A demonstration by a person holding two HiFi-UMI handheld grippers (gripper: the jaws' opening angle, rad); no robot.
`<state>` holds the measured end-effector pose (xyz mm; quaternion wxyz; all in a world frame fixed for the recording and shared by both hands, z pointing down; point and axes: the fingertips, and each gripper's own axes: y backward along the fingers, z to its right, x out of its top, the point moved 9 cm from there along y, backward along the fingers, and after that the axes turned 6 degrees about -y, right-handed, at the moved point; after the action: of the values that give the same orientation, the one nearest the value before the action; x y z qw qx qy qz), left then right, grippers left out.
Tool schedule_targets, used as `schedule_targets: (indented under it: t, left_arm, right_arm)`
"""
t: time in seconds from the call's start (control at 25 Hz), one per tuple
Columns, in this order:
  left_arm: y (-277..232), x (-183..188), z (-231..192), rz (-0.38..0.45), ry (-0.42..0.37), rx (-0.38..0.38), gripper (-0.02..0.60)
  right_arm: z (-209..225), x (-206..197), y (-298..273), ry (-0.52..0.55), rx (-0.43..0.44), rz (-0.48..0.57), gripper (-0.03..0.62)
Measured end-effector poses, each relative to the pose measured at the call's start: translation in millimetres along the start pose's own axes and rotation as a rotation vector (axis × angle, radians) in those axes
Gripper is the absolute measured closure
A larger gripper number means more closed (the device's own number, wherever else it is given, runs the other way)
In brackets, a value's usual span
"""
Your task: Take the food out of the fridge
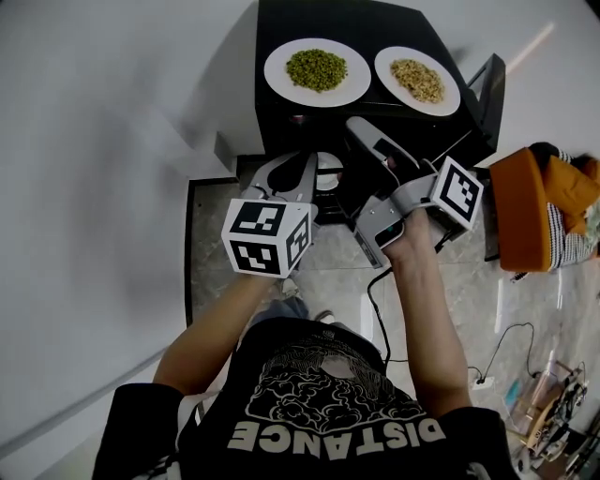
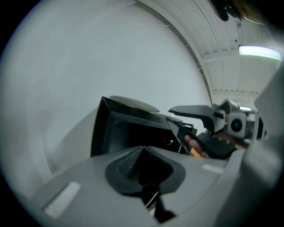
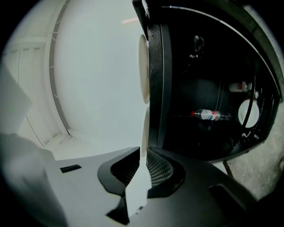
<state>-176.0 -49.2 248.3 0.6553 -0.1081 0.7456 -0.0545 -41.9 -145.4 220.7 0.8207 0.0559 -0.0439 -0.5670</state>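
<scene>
Likely placing: right gripper (image 3: 141, 155) grips a plate (image 3: 135, 190) rim at the fridge (image 1: 367, 28) top, 12 o'clock; left gripper (image 2: 143, 153) closed, empty. Next: level release.

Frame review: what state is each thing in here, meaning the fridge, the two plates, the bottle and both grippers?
fridge: door open, inside exposed.
plate of green food: full, on the fridge top, rim between the right gripper's jaws.
plate of tan food: full, on the fridge top, untouched.
bottle: capped, inside the fridge.
right gripper: closed on the green plate's rim.
left gripper: jaws together, empty.
</scene>
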Motion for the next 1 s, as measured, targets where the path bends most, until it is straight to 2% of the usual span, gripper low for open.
schedule_targets:
  t: [0.24,0.4,0.68,0.88,1.0]
  left_arm:
    - [14.5,-12.5,43.3,0.004,-0.01,0.008,0.58]
    - [27.1,-22.2,74.6,-0.013,-0.016,0.011,0.58]
    - [50.5,-40.2,118.1,-0.027,-0.032,0.021,0.58]
    - [65.0,-52.1,144.5,-0.034,-0.04,0.026,0.58]
    - [71.6,-59.1,157.7,-0.043,-0.042,0.026,0.58]
  right_arm:
    - [5.5,-1.4,58.4,0.213,-0.094,0.013,0.572]
    - [4.3,-10.3,92.3,0.442,-0.182,-0.016,0.572]
    - [13.6,-36.1,139.7,0.777,-0.341,-0.065,0.574]
    - [19.1,-57.0,166.5,0.963,-0.403,-0.105,0.574]
    - [21.6,-65.2,180.5,1.031,-0.427,-0.12,0.574]
